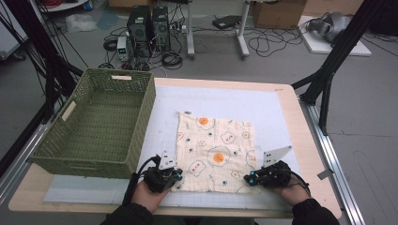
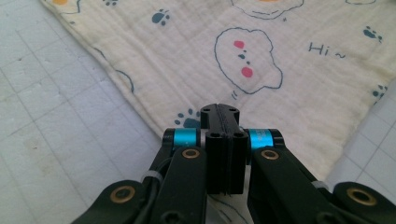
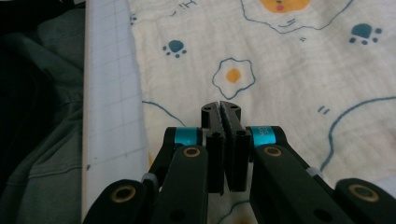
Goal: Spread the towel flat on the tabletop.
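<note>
Cloth (image 1: 215, 151): cream square with fried-egg, cloud and paw prints, lying flat on a white gridded mat (image 1: 263, 110) that covers a wooden table (image 1: 307, 154). No clear long axis; its sides are turned slightly off the table's edges, and its near edge runs between the two hands.

Left gripper (image 1: 177, 175): at the cloth's near left corner. The high view gives its place on the table; the left gripper view (image 2: 219, 112) gives the jaws, pressed flat together with the tips over the cloth just inside its edge. Whether a fold is pinched between them cannot be told.

Right gripper (image 1: 249, 177): at the cloth's near right corner, a grey three-cornered plate on top. The right gripper view (image 3: 221, 108) shows the jaws closed, tips meeting over the cloth near its edge; a pinched fold cannot be made out. That view also takes in a dark green sleeve or garment (image 3: 42, 116) beyond the mat's edge.

Basket (image 1: 141, 124): green woven plastic, rectangular, on the table's left side, well apart from the cloth. Nothing lies in it.

Floor, far side: computer towers (image 1: 148, 26), cables, cardboard box (image 1: 277, 13).
</note>
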A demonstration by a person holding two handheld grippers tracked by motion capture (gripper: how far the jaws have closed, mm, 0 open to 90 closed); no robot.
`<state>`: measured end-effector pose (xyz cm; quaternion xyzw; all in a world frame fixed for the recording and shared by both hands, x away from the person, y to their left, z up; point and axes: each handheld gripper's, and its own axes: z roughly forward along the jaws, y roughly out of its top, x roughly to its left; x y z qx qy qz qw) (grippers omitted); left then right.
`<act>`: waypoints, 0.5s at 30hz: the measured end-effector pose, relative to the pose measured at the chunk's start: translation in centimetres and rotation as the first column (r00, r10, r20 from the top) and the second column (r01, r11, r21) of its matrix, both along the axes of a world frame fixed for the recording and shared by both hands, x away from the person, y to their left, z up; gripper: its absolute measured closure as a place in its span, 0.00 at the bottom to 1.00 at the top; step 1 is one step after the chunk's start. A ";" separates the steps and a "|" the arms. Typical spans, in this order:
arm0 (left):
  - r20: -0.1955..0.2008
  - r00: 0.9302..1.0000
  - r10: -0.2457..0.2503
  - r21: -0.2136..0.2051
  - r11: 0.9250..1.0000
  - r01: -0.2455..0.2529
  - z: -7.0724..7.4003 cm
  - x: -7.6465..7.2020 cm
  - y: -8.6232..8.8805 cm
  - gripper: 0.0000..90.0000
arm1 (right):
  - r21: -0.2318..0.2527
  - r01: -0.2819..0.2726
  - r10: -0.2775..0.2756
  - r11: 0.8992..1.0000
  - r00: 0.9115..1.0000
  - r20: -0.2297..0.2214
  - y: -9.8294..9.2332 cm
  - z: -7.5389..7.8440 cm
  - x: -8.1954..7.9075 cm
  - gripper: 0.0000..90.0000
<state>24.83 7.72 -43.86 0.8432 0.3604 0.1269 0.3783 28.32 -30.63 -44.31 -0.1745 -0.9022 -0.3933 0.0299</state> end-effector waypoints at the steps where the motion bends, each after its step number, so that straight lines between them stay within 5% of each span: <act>1: -0.002 1.000 0.002 -0.001 1.000 -0.002 0.0 0.0 0.0 0.99 | 0.003 -0.005 0.005 1.000 1.000 -0.001 0.1 0.0 -0.1 0.99; 5: 0.007 1.000 0.000 -0.007 1.000 0.000 0.1 0.1 0.1 0.98 | 0.013 -0.005 0.005 1.000 1.000 -0.002 0.0 0.2 -0.1 0.97; 9: 0.019 1.000 0.000 -0.022 1.000 0.001 0.4 0.4 0.3 0.92 | 0.059 0.060 -0.061 0.996 0.998 0.017 -0.5 0.8 0.3 0.81; 15: 0.041 0.999 -0.005 -0.055 0.998 0.007 0.9 1.3 0.4 0.83 | 0.071 0.133 -0.136 0.989 0.990 0.042 -0.9 1.1 1.2 0.73</act>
